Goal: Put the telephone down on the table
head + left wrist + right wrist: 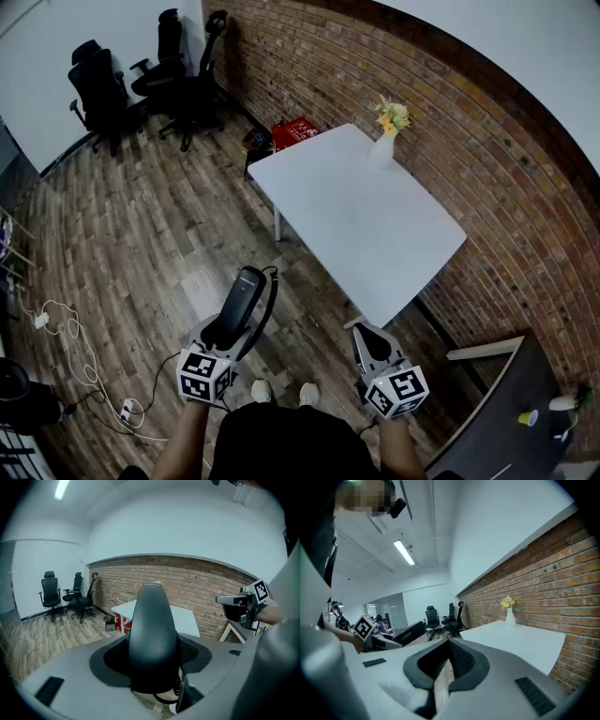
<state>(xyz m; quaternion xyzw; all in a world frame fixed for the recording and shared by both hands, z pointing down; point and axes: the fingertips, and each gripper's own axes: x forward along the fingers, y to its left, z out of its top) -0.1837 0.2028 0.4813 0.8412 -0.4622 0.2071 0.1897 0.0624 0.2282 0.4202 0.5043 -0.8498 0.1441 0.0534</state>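
Observation:
A black telephone handset stands up between the jaws of my left gripper, which is shut on its lower part. A black cord loops off its side. In the left gripper view the telephone fills the middle and hides the gap between the jaws. My right gripper hangs to the right with its jaws together and nothing in them; in its own view only a thin slit shows between the jaws. Both are over the wooden floor, short of the white table, which also shows as the white table.
A white vase with yellow flowers stands at the table's far end by the brick wall. A red box sits behind the table. Black office chairs are at the back left, cables lie on the floor at left, and a dark desk is at bottom right.

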